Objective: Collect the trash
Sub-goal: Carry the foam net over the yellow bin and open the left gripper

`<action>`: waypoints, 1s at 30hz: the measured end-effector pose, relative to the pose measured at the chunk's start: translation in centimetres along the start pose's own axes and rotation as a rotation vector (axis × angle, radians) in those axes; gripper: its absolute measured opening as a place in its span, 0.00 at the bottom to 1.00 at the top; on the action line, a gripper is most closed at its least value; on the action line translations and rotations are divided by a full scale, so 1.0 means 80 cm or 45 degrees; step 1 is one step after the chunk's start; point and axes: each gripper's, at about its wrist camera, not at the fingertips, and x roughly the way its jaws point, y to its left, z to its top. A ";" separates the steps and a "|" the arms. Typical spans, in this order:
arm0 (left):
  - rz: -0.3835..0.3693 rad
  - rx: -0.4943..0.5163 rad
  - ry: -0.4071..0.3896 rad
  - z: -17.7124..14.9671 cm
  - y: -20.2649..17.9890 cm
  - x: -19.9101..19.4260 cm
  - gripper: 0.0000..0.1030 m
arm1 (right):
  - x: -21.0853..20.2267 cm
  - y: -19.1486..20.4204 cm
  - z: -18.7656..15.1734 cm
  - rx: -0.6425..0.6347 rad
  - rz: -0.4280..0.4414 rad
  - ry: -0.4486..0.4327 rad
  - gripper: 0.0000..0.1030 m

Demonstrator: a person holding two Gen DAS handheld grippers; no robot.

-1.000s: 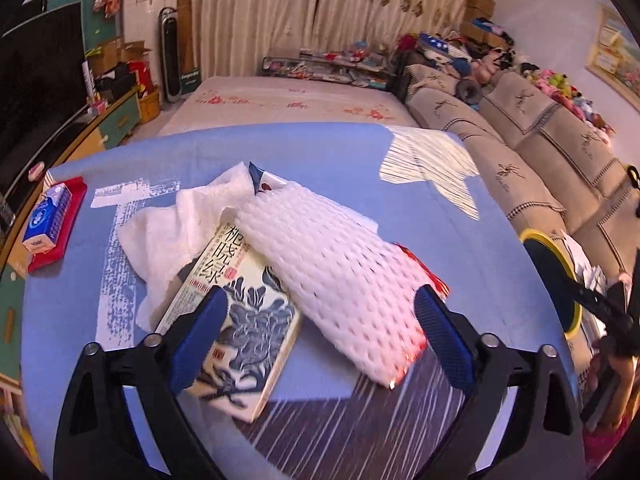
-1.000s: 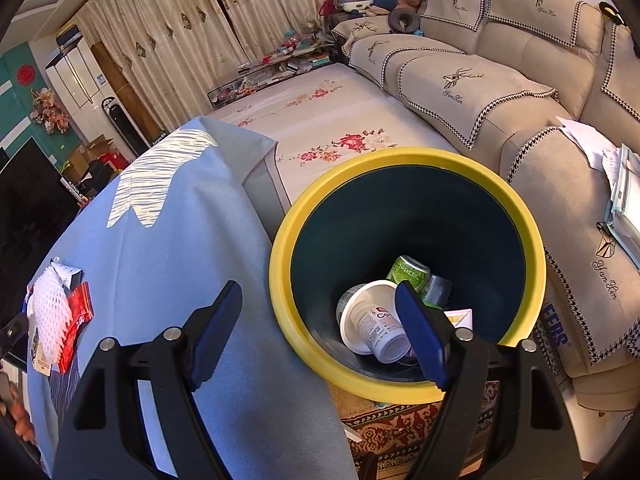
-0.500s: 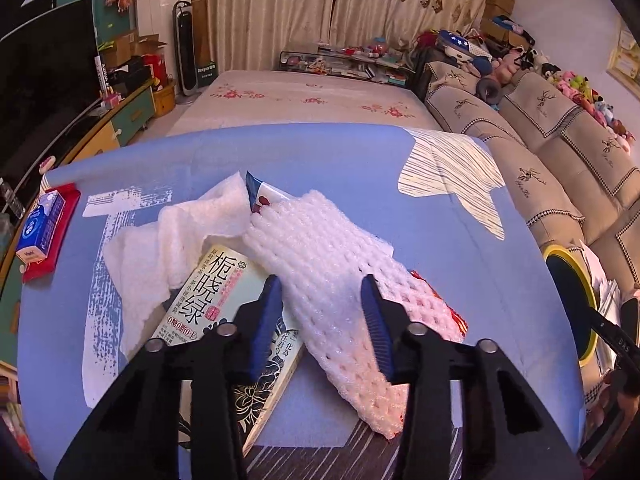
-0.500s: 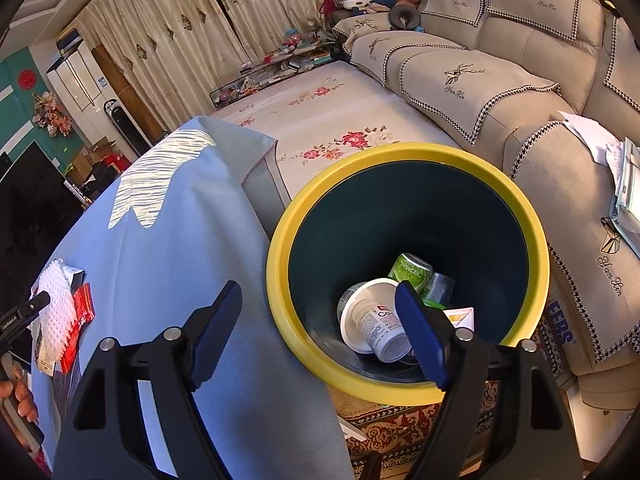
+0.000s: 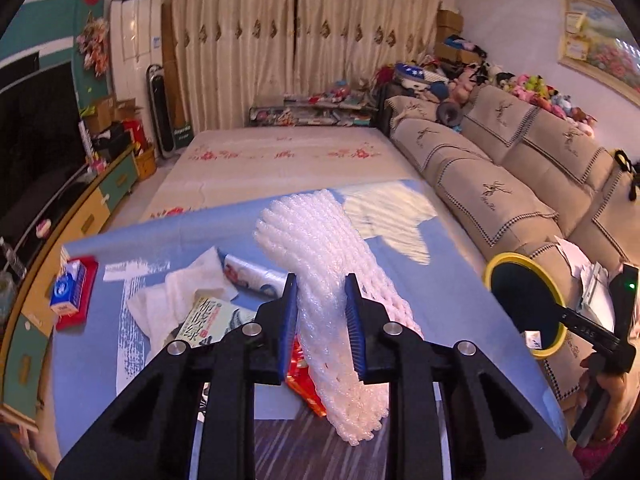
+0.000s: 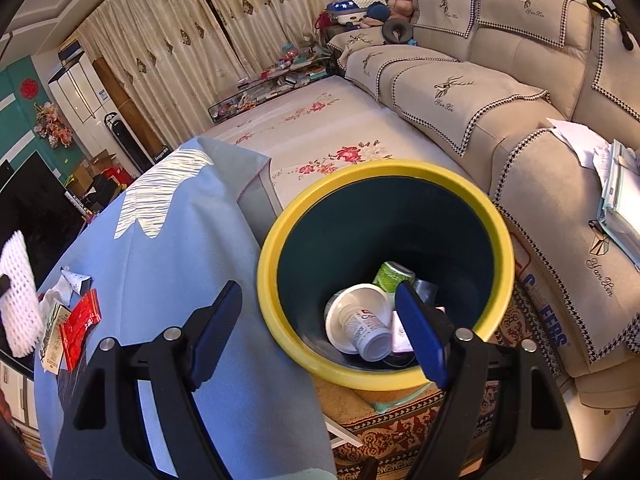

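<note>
L hand-held gripper [image 5: 321, 312]: jaws closing, pads pinching white foam mesh sleeve [image 5: 328, 280], sleeve held clear of blue-clothed desk [image 5: 432, 292]. R hand-held gripper [image 6: 316, 332]: jaws wide apart, empty, above yellow-rimmed dark bin [image 6: 496, 216] just off desk's edge.

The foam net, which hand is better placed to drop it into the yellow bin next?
Left. The left gripper is closing on the foam net, lifted off the table. The right gripper, open and empty, hovers by the bin.
</note>
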 end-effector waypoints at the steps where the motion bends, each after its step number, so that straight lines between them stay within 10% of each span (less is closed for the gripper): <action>1: -0.012 0.020 -0.008 0.004 -0.012 -0.004 0.23 | -0.003 -0.004 -0.001 0.003 -0.006 -0.005 0.72; 30: -0.378 0.424 0.188 0.020 -0.396 0.139 0.23 | -0.043 -0.186 -0.019 0.203 -0.191 -0.036 0.72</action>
